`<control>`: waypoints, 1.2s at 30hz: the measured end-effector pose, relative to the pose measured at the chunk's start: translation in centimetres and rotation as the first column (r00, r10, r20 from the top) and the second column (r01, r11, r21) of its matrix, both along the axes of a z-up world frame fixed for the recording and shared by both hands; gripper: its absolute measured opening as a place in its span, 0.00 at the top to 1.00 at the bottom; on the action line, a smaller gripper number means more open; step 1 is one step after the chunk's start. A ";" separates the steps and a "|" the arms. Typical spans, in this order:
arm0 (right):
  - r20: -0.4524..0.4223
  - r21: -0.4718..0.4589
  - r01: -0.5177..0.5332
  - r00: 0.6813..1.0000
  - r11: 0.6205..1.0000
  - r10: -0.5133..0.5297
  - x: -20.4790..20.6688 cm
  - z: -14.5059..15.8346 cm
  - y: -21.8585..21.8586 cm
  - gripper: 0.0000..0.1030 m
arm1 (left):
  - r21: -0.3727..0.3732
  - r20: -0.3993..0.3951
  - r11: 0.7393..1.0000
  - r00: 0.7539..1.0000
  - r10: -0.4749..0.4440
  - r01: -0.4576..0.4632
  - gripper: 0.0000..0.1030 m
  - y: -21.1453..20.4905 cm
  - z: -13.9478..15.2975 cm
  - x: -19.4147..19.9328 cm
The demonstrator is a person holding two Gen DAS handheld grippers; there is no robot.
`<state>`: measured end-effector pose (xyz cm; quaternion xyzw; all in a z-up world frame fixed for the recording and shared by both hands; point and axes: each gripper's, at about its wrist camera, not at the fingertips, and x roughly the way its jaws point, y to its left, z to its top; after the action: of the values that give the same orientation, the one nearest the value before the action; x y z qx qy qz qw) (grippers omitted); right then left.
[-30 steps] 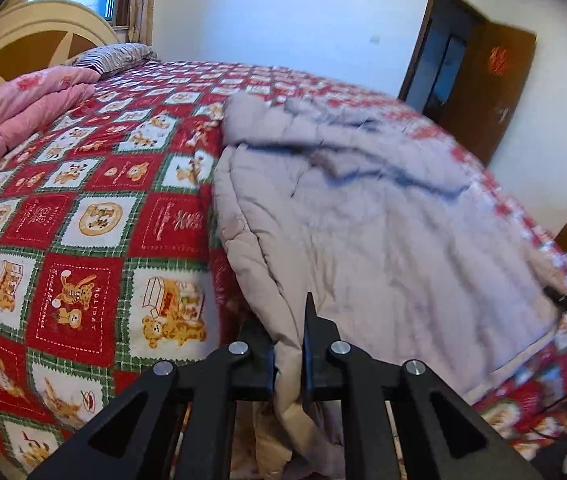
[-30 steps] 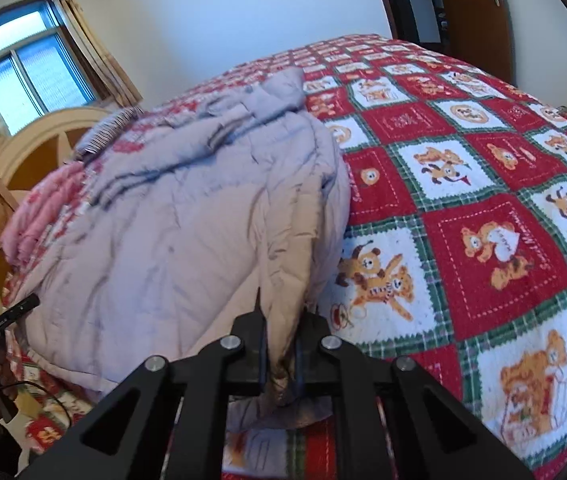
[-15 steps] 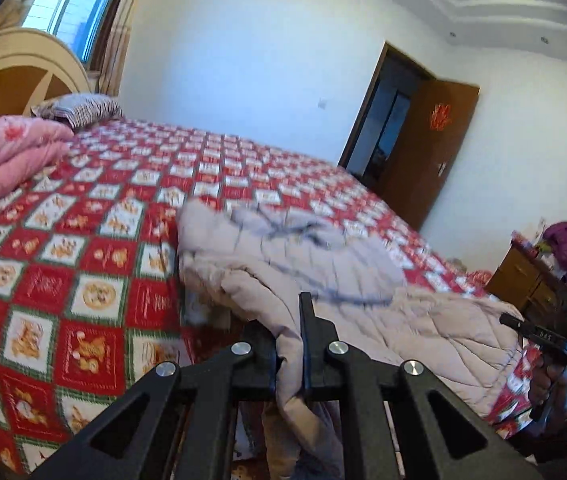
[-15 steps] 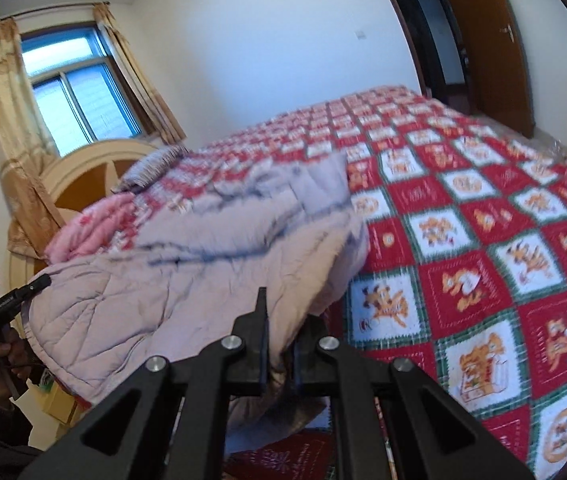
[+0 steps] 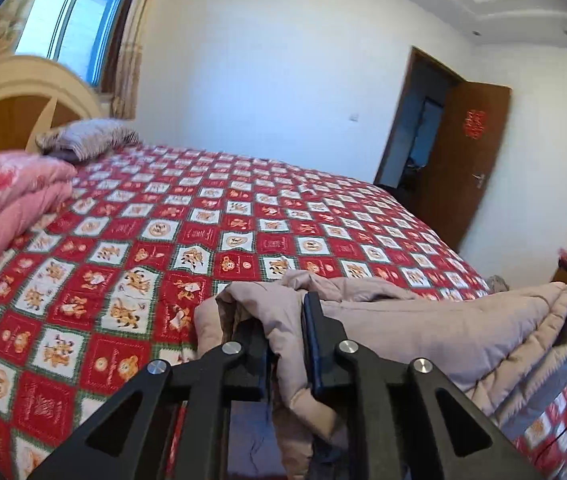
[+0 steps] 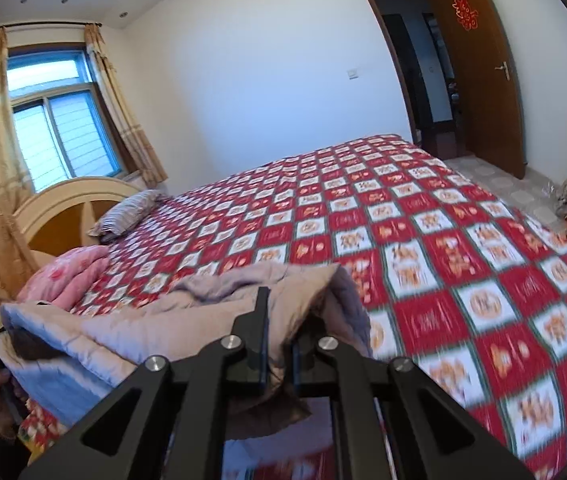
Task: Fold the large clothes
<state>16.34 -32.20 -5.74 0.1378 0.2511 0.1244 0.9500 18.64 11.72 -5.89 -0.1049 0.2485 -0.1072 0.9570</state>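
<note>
Both wrist cams sit low and close behind their own fingers, facing across the bed [image 5: 243, 216] toward the door [image 6: 479, 68] – shared: quilted coat [image 5: 423, 332], bedspread, headboard

Pale mauve-beige quilted coat [image 5: 435, 332]; red-green-white checked, bear-printed bedspread [image 5: 243, 232]; pink quilt [image 5: 7, 192]

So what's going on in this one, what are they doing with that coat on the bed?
A person holds a padded beige coat by its near edge with both tools. The right gripper is clamped on one end. The left gripper has fabric between its jaws, which are opening. The coat hangs bunched between them, over the near edge of the red patterned bedspread.
</note>
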 end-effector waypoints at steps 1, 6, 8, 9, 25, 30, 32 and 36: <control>-0.005 -0.002 0.009 1.000 1.000 -0.009 1.4 -0.1 0.0 0.90 | -0.022 0.000 1.000 1.000 0.007 -0.007 0.80 0.3 -0.1 1.3; -0.034 -0.014 0.057 0.998 0.998 -0.057 8.0 -0.7 0.3 0.90 | -0.044 -0.029 0.999 0.999 0.030 -0.031 0.68 0.9 -1.2 6.3; -0.053 -0.036 0.078 0.995 0.996 -0.080 10.8 -1.5 0.6 0.90 | -0.072 -0.048 0.997 0.998 0.034 -0.037 0.60 1.6 -1.7 7.9; -0.066 -0.037 0.077 0.995 0.996 -0.080 11.6 -1.8 0.6 0.90 | -0.085 -0.044 0.996 0.998 0.036 -0.040 0.53 1.8 -2.0 8.3; -0.246 0.010 0.133 0.961 0.991 -0.126 23.2 -7.6 2.4 0.37 | 0.272 0.049 0.951 0.989 0.141 -0.149 0.01 -5.5 -4.6 10.0; -0.082 -0.170 0.126 0.987 0.977 -0.141 19.1 -5.3 5.8 0.10 | 0.419 0.094 0.903 0.994 0.062 -0.095 0.01 -10.9 -5.5 9.8; -0.037 -0.223 0.101 0.993 0.970 -0.112 16.7 -5.2 8.1 0.10 | 0.421 0.082 0.905 0.996 0.028 -0.060 0.01 -12.1 -6.1 10.5; -0.059 -0.391 -0.112 0.994 0.913 0.097 14.6 -7.5 15.2 0.11 | 0.518 0.079 0.848 0.993 0.087 -0.115 0.01 -13.5 -8.3 13.4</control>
<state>30.94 -16.99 -13.26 -0.0673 0.2963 0.1193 0.9452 32.09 -1.79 -14.16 0.1483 0.2372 0.0120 0.9600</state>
